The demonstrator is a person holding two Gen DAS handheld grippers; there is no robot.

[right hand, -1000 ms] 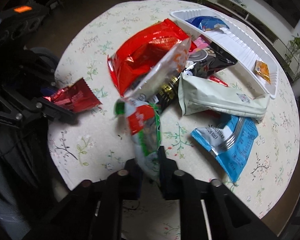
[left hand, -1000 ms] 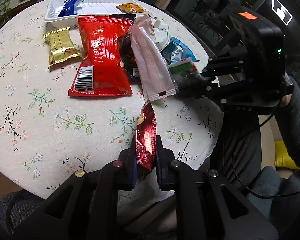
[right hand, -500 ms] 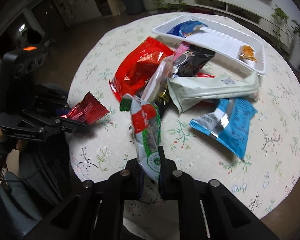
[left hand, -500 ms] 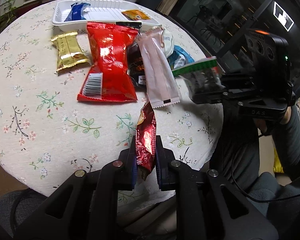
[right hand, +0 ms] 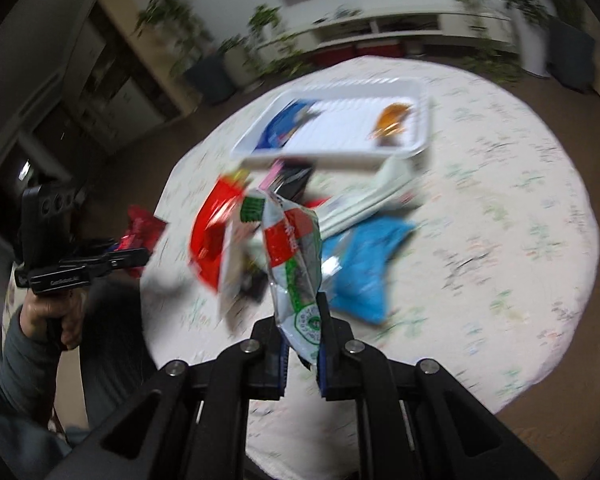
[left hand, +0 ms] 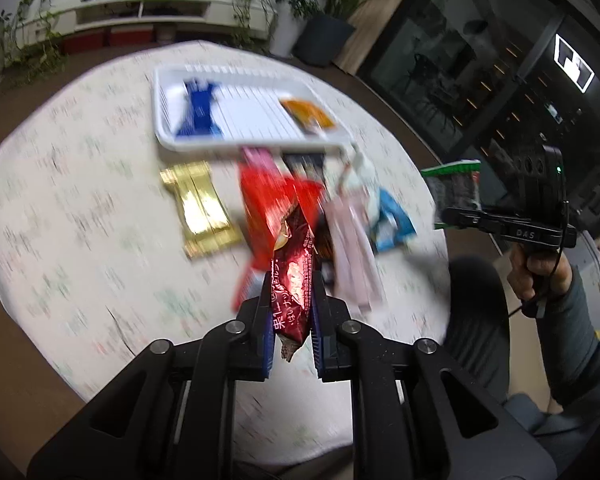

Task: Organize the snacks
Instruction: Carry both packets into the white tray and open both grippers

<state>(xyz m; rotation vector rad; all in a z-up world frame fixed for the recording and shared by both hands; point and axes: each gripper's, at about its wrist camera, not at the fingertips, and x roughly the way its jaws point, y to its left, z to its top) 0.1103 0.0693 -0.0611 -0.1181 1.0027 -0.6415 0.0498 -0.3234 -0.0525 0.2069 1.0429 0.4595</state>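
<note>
Potted plants [left hand: 320, 8], white shelving [left hand: 140, 12]

Motion blur smears the round table [left hand: 80, 216] and its snack pile [left hand: 300, 204] in both views (no print legible there). The dark red packet [left hand: 292, 280] hides the big red bag's [left hand: 260, 204] middle.

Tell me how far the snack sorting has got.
Done: a blue packet and an orange packet lie in the white tray. In hand: left gripper holds a dark red packet, right gripper a green-and-red packet. Left: gold packet, red bag and others on the table.
</note>
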